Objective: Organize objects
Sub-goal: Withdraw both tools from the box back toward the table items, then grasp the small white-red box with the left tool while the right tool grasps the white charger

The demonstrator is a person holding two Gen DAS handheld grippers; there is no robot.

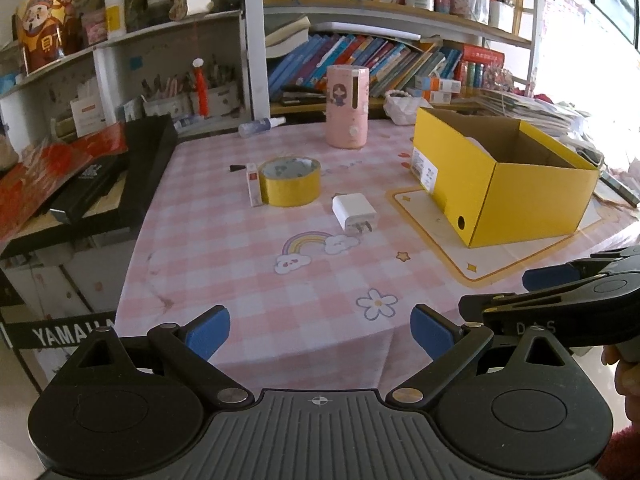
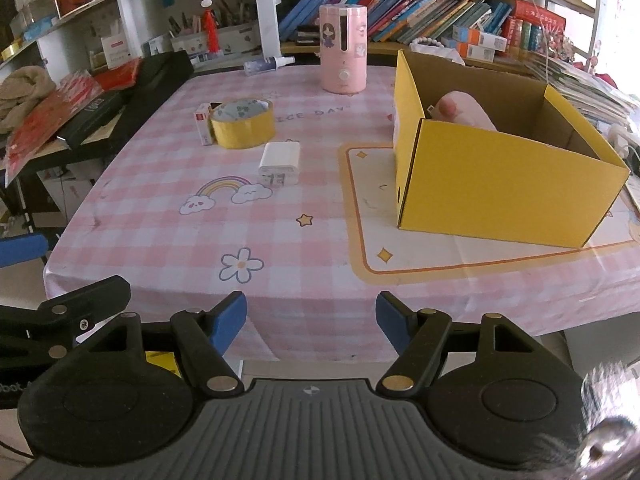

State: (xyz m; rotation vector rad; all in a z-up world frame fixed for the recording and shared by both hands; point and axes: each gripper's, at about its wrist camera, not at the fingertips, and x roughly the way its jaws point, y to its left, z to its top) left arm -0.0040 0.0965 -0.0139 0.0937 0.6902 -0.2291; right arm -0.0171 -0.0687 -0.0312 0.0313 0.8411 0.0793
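An open yellow cardboard box (image 1: 516,196) (image 2: 500,184) stands on the right of the pink checked table; a pink object (image 2: 460,112) lies inside it. A roll of yellow tape (image 1: 289,181) (image 2: 242,122), a small white-and-red box (image 1: 253,183) (image 2: 204,123) beside it, and a white charger plug (image 1: 354,213) (image 2: 280,163) lie mid-table. A pink cylinder humidifier (image 1: 347,106) (image 2: 343,48) stands at the back. My left gripper (image 1: 320,330) and right gripper (image 2: 311,318) are both open and empty, held off the table's near edge.
A small spray bottle (image 1: 262,125) (image 2: 269,65) lies at the table's back edge. Bookshelves with books stand behind. A black keyboard (image 1: 100,184) with red packets lies to the left. The right gripper shows at the right of the left wrist view (image 1: 568,292).
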